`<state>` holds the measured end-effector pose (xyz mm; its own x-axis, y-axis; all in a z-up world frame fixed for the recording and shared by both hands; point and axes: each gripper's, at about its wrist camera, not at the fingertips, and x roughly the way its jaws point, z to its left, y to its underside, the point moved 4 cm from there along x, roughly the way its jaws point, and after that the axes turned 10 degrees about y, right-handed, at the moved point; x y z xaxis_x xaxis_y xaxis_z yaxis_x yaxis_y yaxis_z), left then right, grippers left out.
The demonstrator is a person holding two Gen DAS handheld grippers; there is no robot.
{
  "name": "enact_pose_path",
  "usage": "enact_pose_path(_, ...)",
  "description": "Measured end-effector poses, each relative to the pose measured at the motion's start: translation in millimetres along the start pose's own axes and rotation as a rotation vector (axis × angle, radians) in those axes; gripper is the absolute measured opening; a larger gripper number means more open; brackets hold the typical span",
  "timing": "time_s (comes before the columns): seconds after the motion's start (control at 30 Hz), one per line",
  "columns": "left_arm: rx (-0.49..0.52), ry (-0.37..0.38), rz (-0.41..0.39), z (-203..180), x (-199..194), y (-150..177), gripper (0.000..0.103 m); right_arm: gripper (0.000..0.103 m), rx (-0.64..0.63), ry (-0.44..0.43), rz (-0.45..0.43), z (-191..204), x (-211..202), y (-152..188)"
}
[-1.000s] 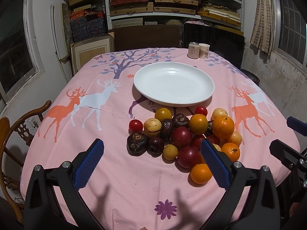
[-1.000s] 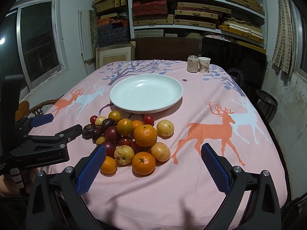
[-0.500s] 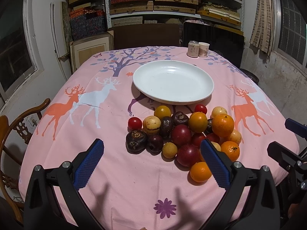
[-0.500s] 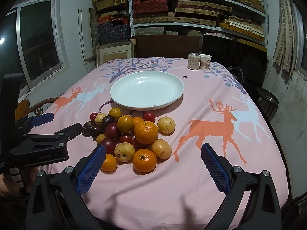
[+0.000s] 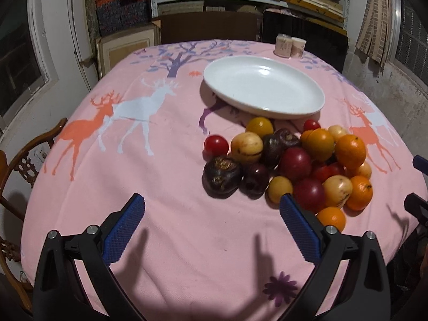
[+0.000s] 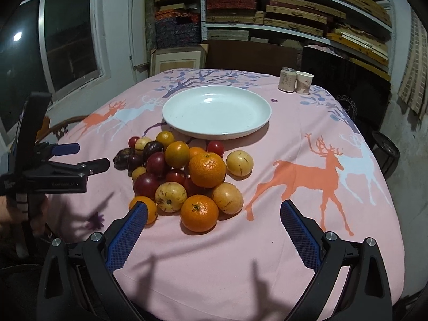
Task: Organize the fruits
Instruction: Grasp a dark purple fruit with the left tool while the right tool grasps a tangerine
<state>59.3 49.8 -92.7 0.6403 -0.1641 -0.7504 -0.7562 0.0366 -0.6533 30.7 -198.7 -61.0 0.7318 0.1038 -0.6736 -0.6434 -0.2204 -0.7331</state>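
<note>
A heap of fruit [image 5: 291,160] [image 6: 184,174] lies on the pink deer-print tablecloth [image 5: 149,160]: oranges, yellow and dark purple passion fruits, red plums and small tomatoes. Behind it sits an empty white plate [image 5: 263,87] [image 6: 216,111]. My left gripper [image 5: 211,214] hovers open just short of the heap's left side, nothing between its blue pads. My right gripper [image 6: 212,216] is open too, over the nearest orange [image 6: 199,212]. In the right wrist view the left gripper [image 6: 88,157] shows at the left edge, held by a hand.
A can [image 6: 287,79] and a paper cup [image 6: 303,82] stand at the table's far side. A wooden chair [image 5: 18,160] is at the left edge. Dark chairs and shelves of boxes stand behind the table. Bare cloth lies to the right of the heap [image 6: 307,176].
Both grippers have moved forward and lower toward the fruit. The left one has swung left, so the heap sits further right in its view. No fruit has moved.
</note>
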Motion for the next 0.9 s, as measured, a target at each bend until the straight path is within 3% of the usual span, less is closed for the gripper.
enact_pose_path(0.2, 0.074, -0.013, 0.032, -4, 23, 3, 0.099, 0.084, 0.023, -0.015, 0.066, -9, 22, 9)
enact_pose_path(0.47, 0.055, -0.045, 0.059, 21, 42, -4, 0.097, 0.081, 0.012, -0.020, 0.076, -11, 27, 11)
enact_pose_path(0.6, 0.052, -0.006, 0.101, 27, 58, -9, 0.082, 0.081, 0.015, -0.021, 0.083, -11, 31, 10)
enact_pose_path(0.87, 0.093, 0.034, 0.117, 15, 73, -23, 0.075, 0.081, 0.015, -0.023, 0.091, -11, 35, 10)
enact_pose_path(0.9, 0.097, 0.059, 0.119, 14, 74, -24, 0.069, 0.081, 0.015, -0.026, 0.093, -11, 36, 10)
